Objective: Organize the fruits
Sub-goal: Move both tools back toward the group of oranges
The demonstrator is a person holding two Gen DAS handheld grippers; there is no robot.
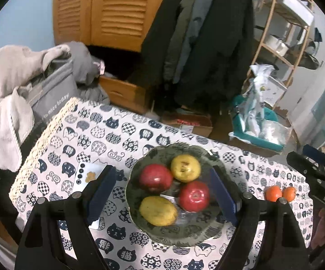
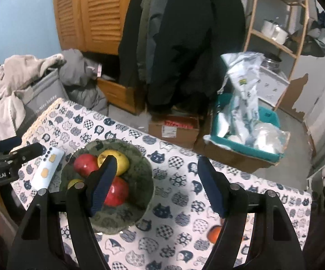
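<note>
A dark patterned plate on the cat-print tablecloth holds two red apples and two yellow fruits. My left gripper is open above the plate and holds nothing. Two small oranges lie on the cloth right of the plate. In the right wrist view the plate sits at the left. My right gripper is open and empty over the cloth. One orange shows partly behind its right finger.
A white phone lies on the cloth left of the plate, and it shows in the right wrist view. Beyond the table's far edge stand a cardboard box, a teal bin with bags, hanging coats and a wooden shelf.
</note>
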